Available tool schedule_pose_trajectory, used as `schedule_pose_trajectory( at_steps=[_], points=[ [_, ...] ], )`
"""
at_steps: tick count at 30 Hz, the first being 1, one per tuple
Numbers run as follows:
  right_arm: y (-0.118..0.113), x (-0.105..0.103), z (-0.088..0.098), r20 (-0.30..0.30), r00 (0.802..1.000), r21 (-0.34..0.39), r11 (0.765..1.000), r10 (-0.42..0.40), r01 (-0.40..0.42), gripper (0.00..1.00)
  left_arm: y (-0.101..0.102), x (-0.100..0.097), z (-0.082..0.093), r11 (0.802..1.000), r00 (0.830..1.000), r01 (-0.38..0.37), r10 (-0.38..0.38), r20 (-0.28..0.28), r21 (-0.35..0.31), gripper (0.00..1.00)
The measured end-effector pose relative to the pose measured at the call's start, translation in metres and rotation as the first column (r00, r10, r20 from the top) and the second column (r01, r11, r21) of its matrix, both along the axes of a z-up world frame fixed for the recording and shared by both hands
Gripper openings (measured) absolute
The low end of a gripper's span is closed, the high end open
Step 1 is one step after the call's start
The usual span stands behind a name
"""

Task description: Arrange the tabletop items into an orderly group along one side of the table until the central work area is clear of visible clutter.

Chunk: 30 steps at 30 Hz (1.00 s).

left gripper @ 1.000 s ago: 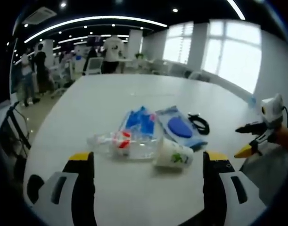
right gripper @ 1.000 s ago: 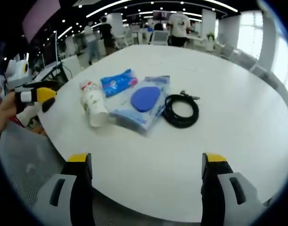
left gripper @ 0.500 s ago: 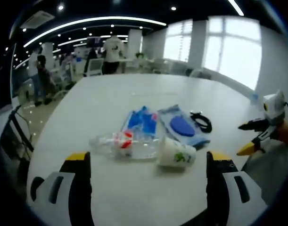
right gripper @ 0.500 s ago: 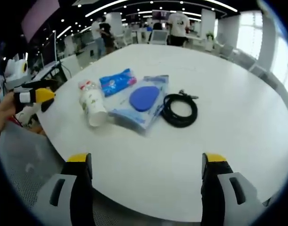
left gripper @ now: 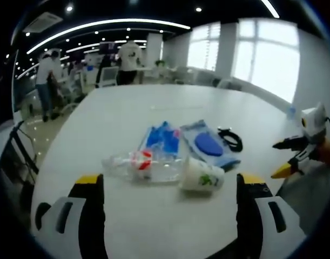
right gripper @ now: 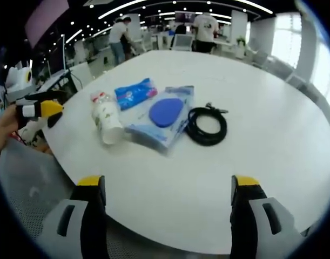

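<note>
Both the left gripper [left gripper: 167,186] and right gripper [right gripper: 167,186] hover with jaws wide and empty. The plastic bottle [left gripper: 136,164] and paper cup [left gripper: 200,177] lie mid-table, touching; either could roll toward the near edge if nudged.

I cannot read any text, brand, number or sign in my two views. The white paper cup [left gripper: 201,176] lying on its side carries a small green print, but the marks are too blurred to make out as letters. The clear plastic bottle [left gripper: 136,164] has a red and white label band, and nothing on it is legible to me. The blue plastic packet [right gripper: 135,92] shows some pale marks that I cannot resolve. The clear flat bag with a blue oval inside [right gripper: 162,116] has no print that I can read either.
</note>
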State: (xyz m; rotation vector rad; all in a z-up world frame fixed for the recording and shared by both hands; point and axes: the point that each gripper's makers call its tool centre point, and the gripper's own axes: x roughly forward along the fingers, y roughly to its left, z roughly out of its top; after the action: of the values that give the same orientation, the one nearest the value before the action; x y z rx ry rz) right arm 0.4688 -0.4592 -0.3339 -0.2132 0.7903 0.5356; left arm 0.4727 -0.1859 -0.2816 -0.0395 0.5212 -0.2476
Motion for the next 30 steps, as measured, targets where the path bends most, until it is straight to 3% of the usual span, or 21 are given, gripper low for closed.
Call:
schedule_pose_trajectory(
  at_steps=[11,14,22,30],
  points=[
    [0.000,-0.001,0.000,-0.005,1.000,0.005,1.000,0.001,-0.001,0.94,-0.002,0.000,0.000,1.000,1.000,0.016,-0.016,0.004,0.015,0.99],
    [0.001,0.000,0.005,0.005,1.000,0.036,0.999,-0.005,0.005,0.94,-0.003,0.000,0.000,1.000,1.000,0.022,-0.022,0.001,0.004,0.99],
    [0.001,0.000,0.006,0.015,1.000,0.016,1.000,0.000,0.000,0.94,-0.008,-0.001,-0.002,0.999,0.999,0.049,-0.049,-0.005,0.014,0.99],
    [0.006,0.007,0.025,0.058,0.998,0.018,0.999,0.025,-0.027,0.94,-0.004,-0.001,-0.001,0.999,0.999,0.041,-0.041,0.002,0.022,0.99]
  ],
)
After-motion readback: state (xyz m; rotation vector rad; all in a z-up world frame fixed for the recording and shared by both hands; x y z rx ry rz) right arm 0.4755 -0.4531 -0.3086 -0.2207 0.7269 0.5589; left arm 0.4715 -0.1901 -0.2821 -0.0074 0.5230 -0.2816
